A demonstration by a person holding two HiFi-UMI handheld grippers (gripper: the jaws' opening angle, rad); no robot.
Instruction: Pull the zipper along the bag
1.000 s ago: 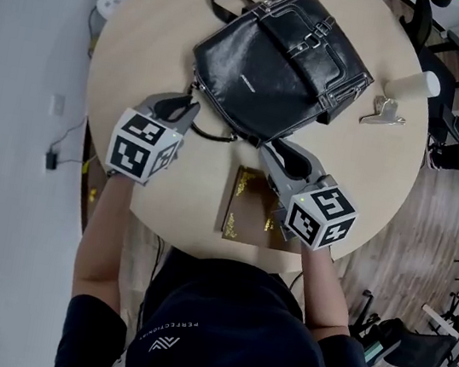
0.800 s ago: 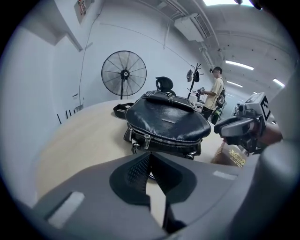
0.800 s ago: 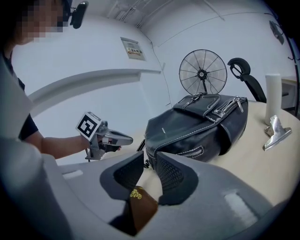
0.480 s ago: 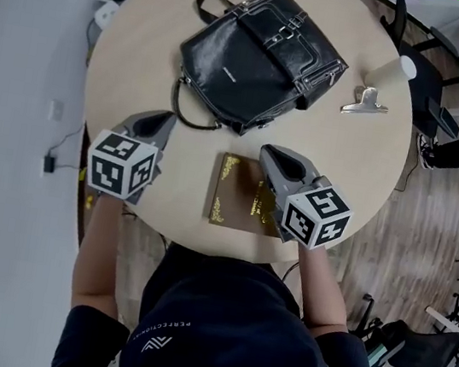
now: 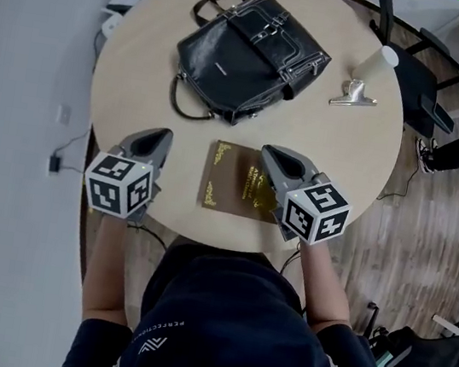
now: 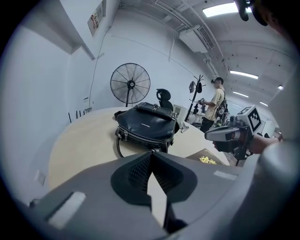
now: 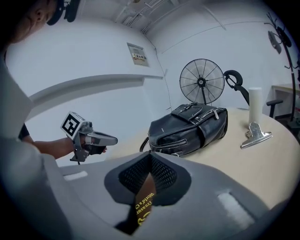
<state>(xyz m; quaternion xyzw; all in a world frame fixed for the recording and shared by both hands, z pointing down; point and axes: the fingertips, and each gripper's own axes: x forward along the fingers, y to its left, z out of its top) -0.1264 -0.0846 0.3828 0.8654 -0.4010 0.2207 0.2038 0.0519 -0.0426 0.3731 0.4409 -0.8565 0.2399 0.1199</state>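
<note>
The black leather bag point(image 5: 245, 56) lies on the round table point(image 5: 346, 154), its zipper along the side that faces me point(image 6: 140, 135). Both grippers hang at the near edge, well apart from the bag. My left gripper point(image 5: 161, 135) has just been closing; its jaws now meet with nothing between them point(image 6: 151, 157). My right gripper point(image 5: 269, 152) is shut and empty point(image 7: 150, 157). It hovers over the right part of a brown book point(image 5: 230, 178), whose gold lettering shows below the jaws in the right gripper view.
A metal binder clip point(image 5: 352, 92) and a white paper cup point(image 5: 376, 62) sit at the table's far right. A standing fan point(image 6: 130, 84) and a person point(image 6: 216, 101) are beyond the table. Office chairs stand to the right.
Both grippers have drawn back from the bag's near corners toward the table's near edge. Their jaws have closed with nothing in them. The bag stays on the table.
</note>
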